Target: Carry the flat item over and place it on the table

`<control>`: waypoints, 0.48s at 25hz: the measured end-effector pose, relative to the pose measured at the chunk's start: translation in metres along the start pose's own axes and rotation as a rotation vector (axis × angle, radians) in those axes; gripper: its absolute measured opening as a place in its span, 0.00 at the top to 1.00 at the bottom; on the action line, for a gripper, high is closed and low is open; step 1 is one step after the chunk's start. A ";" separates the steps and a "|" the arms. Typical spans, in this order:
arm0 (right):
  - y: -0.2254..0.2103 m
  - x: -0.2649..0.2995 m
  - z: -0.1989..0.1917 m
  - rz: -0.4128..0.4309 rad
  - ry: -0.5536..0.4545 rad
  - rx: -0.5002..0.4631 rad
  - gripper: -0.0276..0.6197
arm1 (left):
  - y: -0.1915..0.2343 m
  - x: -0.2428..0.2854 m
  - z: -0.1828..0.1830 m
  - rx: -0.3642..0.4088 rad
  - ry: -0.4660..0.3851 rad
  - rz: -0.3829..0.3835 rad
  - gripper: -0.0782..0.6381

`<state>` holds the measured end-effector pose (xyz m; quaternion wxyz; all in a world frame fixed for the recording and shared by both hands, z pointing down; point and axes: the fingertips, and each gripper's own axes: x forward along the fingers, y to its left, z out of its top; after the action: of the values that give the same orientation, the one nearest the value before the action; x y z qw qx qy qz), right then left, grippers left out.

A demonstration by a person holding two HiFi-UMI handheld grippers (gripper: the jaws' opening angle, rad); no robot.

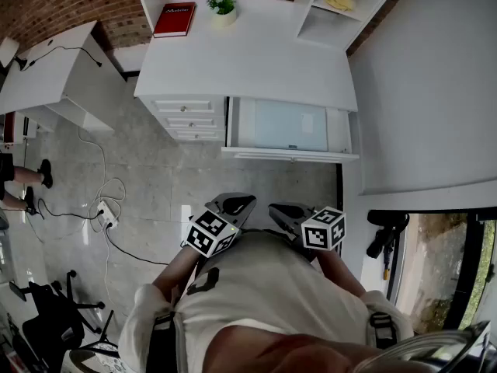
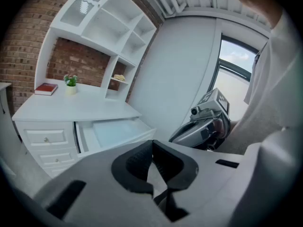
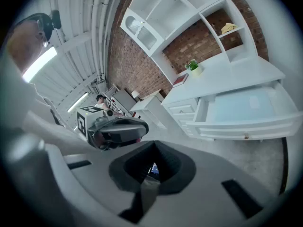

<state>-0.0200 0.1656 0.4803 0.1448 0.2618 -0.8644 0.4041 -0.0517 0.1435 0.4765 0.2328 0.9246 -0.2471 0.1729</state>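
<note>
A flat red book lies at the back left of the white desk top, beside a small potted plant. The book also shows in the left gripper view and the right gripper view. My left gripper and right gripper hang side by side close to my chest, over the floor well short of the desk. Both are shut with nothing between their jaws. The left gripper and the right gripper point toward the desk.
The desk's wide drawer stands pulled out, toward me. A second white table stands at the left, with cables and a power strip on the floor. A shelf unit with a yellow item rises at the back right. An office chair is at the lower left.
</note>
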 end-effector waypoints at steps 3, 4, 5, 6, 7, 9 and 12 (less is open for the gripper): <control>-0.001 -0.031 -0.012 -0.015 -0.033 -0.002 0.94 | -0.033 0.012 0.004 0.039 0.005 -0.014 0.86; -0.002 -0.042 -0.017 -0.020 -0.043 0.003 0.94 | -0.044 0.016 0.003 0.049 0.009 -0.020 0.86; -0.003 -0.053 -0.023 -0.026 -0.052 0.010 0.94 | -0.055 0.020 0.002 0.056 0.014 -0.027 0.86; -0.004 -0.063 -0.028 -0.029 -0.063 0.019 0.94 | -0.066 0.025 0.001 0.062 0.020 -0.034 0.86; -0.006 -0.074 -0.034 -0.031 -0.074 0.031 0.94 | -0.077 0.029 -0.001 0.068 0.027 -0.041 0.86; -0.010 -0.095 -0.045 -0.028 -0.101 0.057 0.94 | -0.099 0.038 -0.007 0.079 0.044 -0.050 0.86; -0.016 -0.123 -0.064 -0.018 -0.128 0.086 0.94 | -0.131 0.052 -0.016 0.088 0.068 -0.051 0.86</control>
<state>0.0929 0.2483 0.4737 0.0813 0.3009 -0.8514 0.4219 0.0584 0.2328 0.4671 0.2045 0.9336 -0.2074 0.2087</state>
